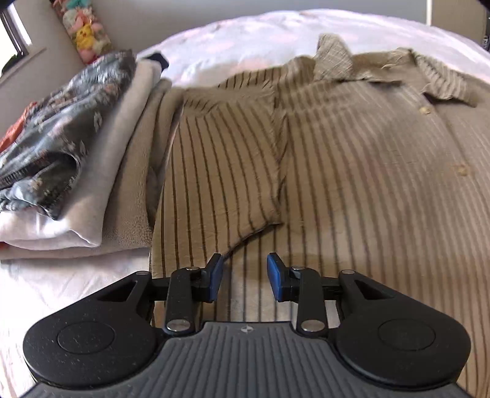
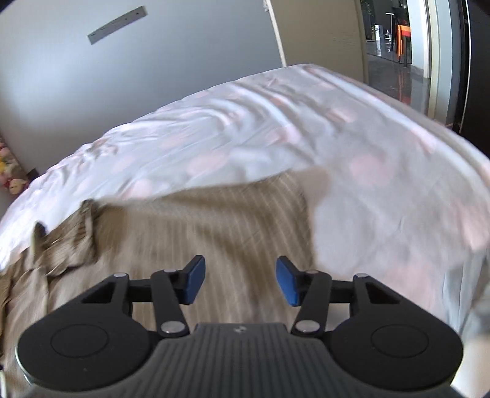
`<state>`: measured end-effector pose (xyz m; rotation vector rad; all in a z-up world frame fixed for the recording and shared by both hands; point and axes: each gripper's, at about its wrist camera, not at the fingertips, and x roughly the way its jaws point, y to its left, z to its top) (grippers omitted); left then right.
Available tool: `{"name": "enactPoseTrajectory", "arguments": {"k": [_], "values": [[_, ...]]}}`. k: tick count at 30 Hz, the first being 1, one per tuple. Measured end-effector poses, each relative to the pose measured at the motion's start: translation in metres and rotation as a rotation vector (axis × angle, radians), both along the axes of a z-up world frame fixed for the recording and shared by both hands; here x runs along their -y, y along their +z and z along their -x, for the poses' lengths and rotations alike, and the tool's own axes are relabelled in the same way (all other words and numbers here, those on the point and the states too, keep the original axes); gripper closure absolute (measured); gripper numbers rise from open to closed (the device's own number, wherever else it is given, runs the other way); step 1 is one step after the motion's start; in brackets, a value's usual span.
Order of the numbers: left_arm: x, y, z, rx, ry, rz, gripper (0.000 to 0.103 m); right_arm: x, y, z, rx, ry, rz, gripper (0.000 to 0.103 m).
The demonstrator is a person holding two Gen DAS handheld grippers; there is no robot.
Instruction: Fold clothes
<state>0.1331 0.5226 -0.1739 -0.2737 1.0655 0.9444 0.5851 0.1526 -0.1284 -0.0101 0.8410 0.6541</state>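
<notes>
Beige striped shirt point(image 1: 352, 159) lies spread flat on the bed point(image 2: 382, 183), its sleeve folded inward, a stack of folded clothes point(image 1: 85, 171) at its nine o'clock, while the left gripper point(image 1: 244, 277) and right gripper point(image 2: 240, 280) hover over it, both spread and empty.

Bed sheet point(image 2: 367, 189): white, pale pink blotches, wrinkled. Stuffed toys point(image 1: 84, 30) lined along the wall at the bed's far-left side. Grey wall point(image 2: 168, 76) carries a slanted metal strip point(image 2: 118, 25); glass door point(image 2: 395, 49) at far right.
</notes>
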Motion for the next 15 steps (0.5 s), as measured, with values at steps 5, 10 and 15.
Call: {"name": "enactPoseTrajectory", "arguments": {"k": [5, 10, 15], "values": [[-0.009, -0.003, -0.002, -0.026, -0.022, 0.028, 0.071, -0.023, -0.019, -0.070, 0.031, 0.003, 0.081, 0.050], [-0.010, -0.007, -0.005, -0.069, -0.011, 0.014, 0.059, -0.044, -0.036, -0.115, 0.047, -0.022, 0.153, 0.049], [-0.005, -0.011, -0.012, -0.092, 0.008, -0.011, 0.059, -0.056, -0.048, -0.133, 0.011, -0.101, 0.144, 0.041]]}}
